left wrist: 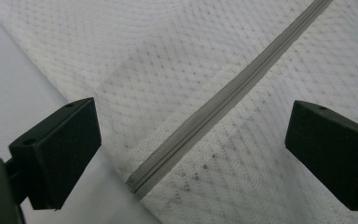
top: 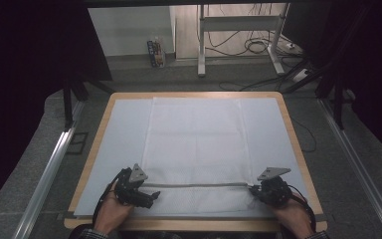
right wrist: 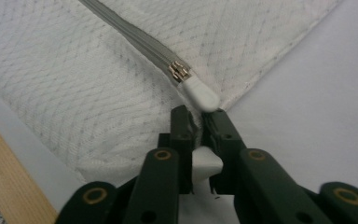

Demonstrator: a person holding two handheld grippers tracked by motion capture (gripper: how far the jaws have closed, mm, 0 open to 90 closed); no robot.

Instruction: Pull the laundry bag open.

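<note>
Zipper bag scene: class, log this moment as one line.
left tool: open over zipper | right tool: shut on bag corner beside white pull

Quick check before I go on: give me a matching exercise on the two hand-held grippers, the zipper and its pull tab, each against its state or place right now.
Things:
1. left hand-held gripper
2. right hand-held gripper
3. zipper
4. pull tab

States or places:
A. white, just past the tips of closed jaws, at the cover's corner
B. jaws wide apart above the zipper's end
C. grey line running between both grippers across the white mesh cover
D. jaws closed at the cover's corner

Pairs: 1-B, 2-D, 3-C, 4-A
</note>
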